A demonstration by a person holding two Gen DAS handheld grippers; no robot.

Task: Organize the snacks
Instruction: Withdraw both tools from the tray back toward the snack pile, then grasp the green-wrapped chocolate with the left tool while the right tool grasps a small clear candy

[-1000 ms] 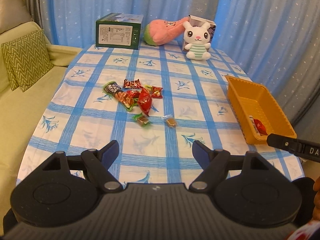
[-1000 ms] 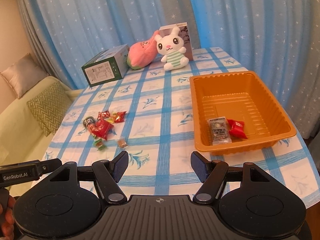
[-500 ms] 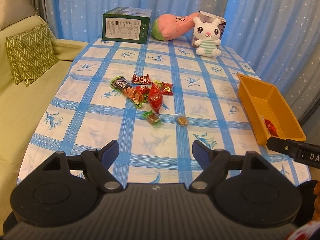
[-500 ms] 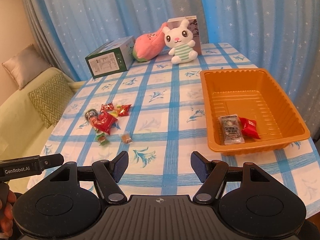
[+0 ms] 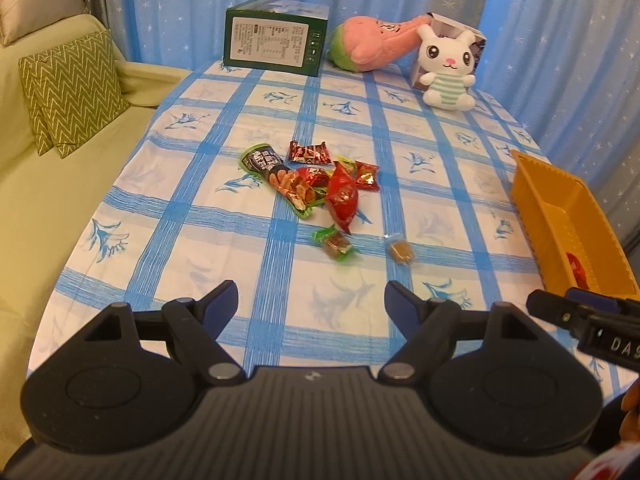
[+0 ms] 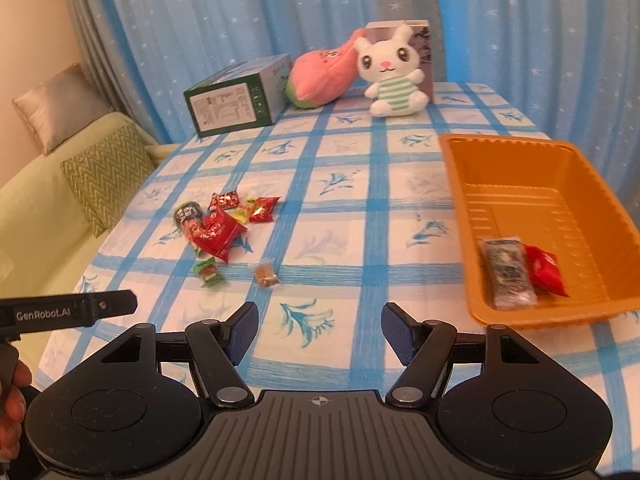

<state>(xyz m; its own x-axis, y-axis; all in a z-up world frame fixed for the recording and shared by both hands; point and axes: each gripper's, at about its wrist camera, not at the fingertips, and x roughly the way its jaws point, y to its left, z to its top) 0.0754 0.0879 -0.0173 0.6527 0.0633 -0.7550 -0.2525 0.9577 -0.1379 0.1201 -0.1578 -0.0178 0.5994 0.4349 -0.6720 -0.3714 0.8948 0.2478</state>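
Hovering both grippers, left (image 5: 311,300) and right (image 6: 318,330), jaws apart and empty, over the table's near edge; snack pile (image 5: 316,184) mid-table awaits the tray (image 6: 532,184) (right edge).

Green box (image 5: 276,36), pink plush (image 5: 372,42), white bunny (image 5: 448,70) along table's far edge.

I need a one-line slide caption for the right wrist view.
Open right tool above checked tablecloth, scattered snack packets left, orange plastic tray right.

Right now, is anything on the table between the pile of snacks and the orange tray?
No, only bare tablecloth lies between the snack pile and the orange tray, as the right wrist view shows.
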